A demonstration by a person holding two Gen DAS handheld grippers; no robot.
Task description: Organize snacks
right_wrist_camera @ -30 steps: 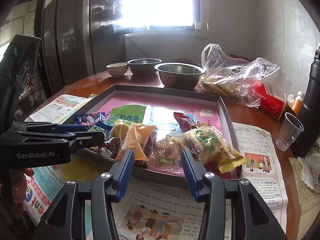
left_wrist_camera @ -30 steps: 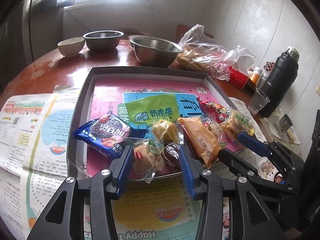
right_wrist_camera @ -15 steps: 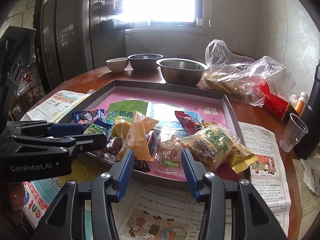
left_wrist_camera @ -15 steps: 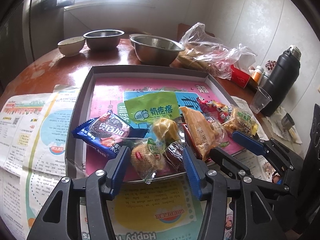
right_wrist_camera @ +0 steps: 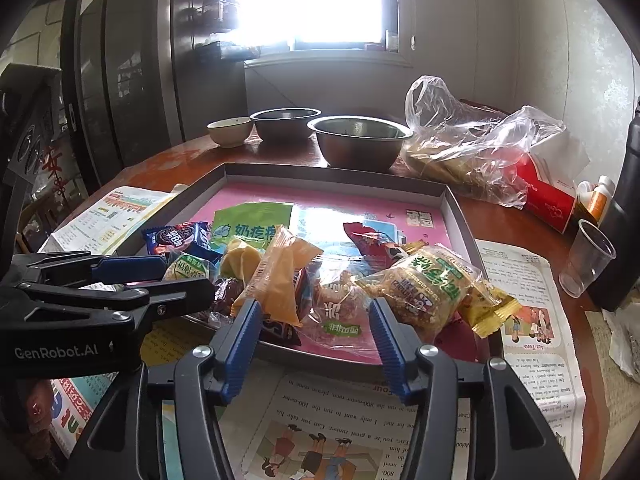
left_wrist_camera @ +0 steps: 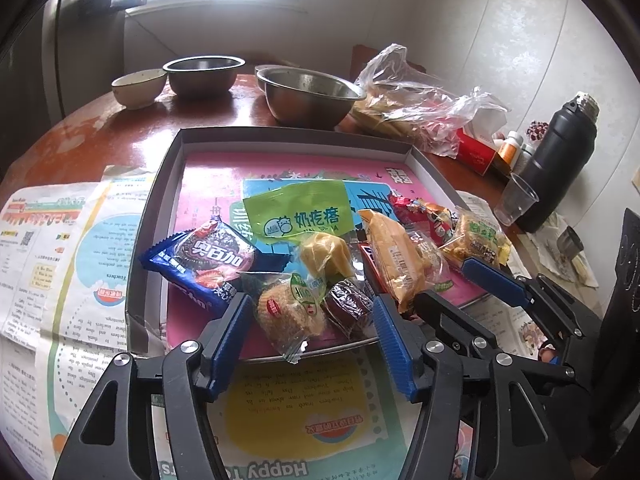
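Snacks lie heaped at the near end of a shallow grey tray [left_wrist_camera: 160,184], which sits on a round wooden table [left_wrist_camera: 100,128] spread with newspaper [left_wrist_camera: 60,240].

Both claws hover low over the tray's near rim, side by side, and each is spread wide with nothing between its blue pads. The left gripper [left_wrist_camera: 310,320] frames a round cake [left_wrist_camera: 286,314] in clear wrap and a dark date sweet [left_wrist_camera: 348,308], without touching either as far as I can see. The right gripper [right_wrist_camera: 314,318] frames an orange packet [right_wrist_camera: 280,276], which stands tilted on edge, and a clear pink-printed packet [right_wrist_camera: 340,312] lying flat beside it (its left pad is very close to the orange packet, and I cannot tell whether they touch).

Around them: a blue biscuit pack [left_wrist_camera: 208,260] at the left of the heap, a green pouch [left_wrist_camera: 300,212] flat toward the tray's middle, a yellow lump [left_wrist_camera: 324,256] just in front of it, a red wrapper [right_wrist_camera: 372,240] and a green-labelled crisp bar [right_wrist_camera: 428,284] at the right.

Behind the tray stand two steel bowls [left_wrist_camera: 308,96], a small white bowl [left_wrist_camera: 138,88] and a plastic bag [left_wrist_camera: 420,108]. At the right are a black flask [left_wrist_camera: 560,160] and a clear cup [left_wrist_camera: 514,204], just beside each other.
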